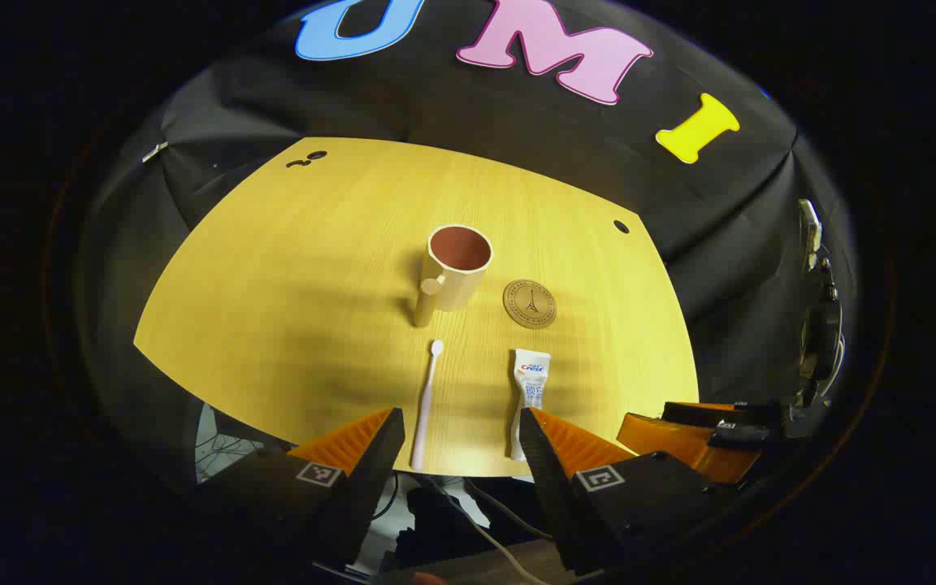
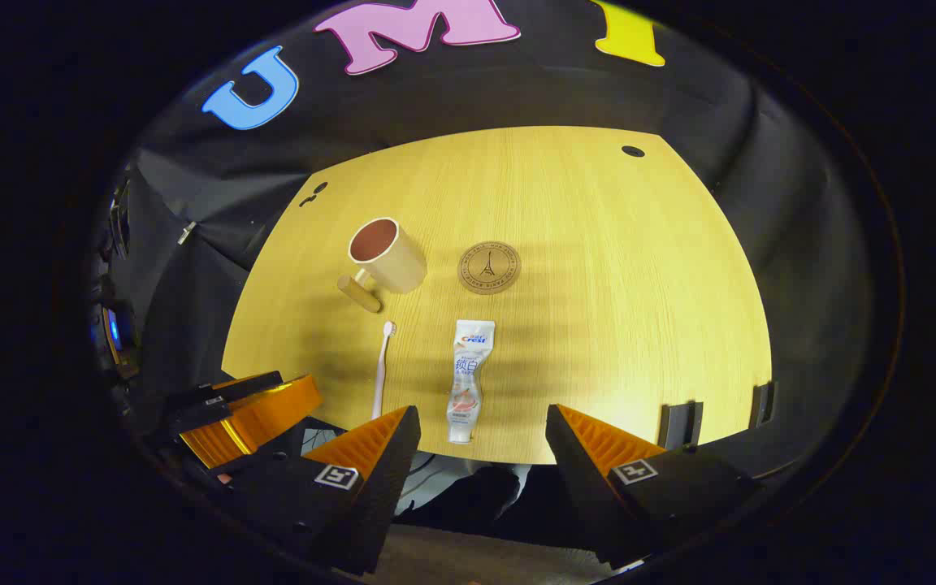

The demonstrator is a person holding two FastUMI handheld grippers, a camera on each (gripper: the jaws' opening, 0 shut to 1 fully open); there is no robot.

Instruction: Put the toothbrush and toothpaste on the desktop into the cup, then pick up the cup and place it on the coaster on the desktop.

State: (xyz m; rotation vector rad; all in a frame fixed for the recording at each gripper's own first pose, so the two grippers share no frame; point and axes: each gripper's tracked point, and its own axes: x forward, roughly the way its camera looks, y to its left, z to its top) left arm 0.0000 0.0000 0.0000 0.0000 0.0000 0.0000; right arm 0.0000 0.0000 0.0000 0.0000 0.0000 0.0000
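Ridged tongs (image 1: 460, 422) agape, round coaster (image 1: 530, 304)

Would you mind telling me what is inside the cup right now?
The cup looks empty: its reddish-brown inner wall shows and nothing sticks out. The toothbrush and toothpaste lie on the desktop. The cup's bottom is hidden by its wall.

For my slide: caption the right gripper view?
Open right claw hovers before toothbrush, toothpaste, cup and coaster.

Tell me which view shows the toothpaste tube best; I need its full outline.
The right gripper view: the toothpaste tube lies whole between the fingers. In the left gripper view, the tube's near end sits behind that hand-held gripper's finger.
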